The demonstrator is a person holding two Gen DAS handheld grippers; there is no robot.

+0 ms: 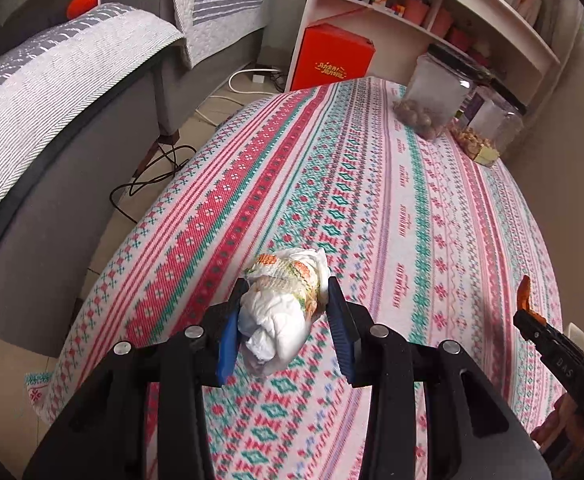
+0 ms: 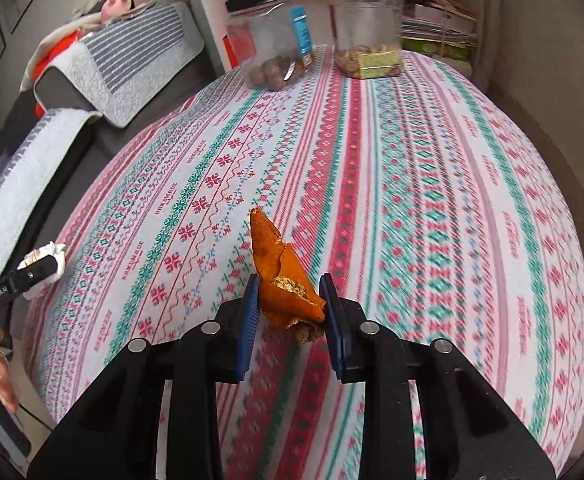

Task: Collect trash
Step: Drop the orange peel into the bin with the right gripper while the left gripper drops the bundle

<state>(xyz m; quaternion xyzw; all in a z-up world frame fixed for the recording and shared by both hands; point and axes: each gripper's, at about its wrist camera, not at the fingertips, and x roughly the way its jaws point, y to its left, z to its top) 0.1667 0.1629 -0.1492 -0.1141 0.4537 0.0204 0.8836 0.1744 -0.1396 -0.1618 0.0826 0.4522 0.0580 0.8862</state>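
Note:
My left gripper (image 1: 286, 292) is shut on a crumpled white tissue with a printed pattern (image 1: 280, 312) and holds it above the patterned tablecloth (image 1: 371, 208). My right gripper (image 2: 292, 292) is shut on a piece of orange peel (image 2: 280, 272) and holds it above the same cloth (image 2: 371, 160). The right gripper with the peel shows at the right edge of the left wrist view (image 1: 525, 304). The left gripper with the tissue shows at the left edge of the right wrist view (image 2: 48, 264).
Two clear jars with black lids, one with nuts (image 2: 272, 40) and one with snacks (image 2: 365, 28), stand at the table's far end. A white shelf unit (image 1: 431, 8) is behind them. A grey sofa with striped covers (image 1: 52, 120) runs along the left, with cables on the floor (image 1: 156, 172).

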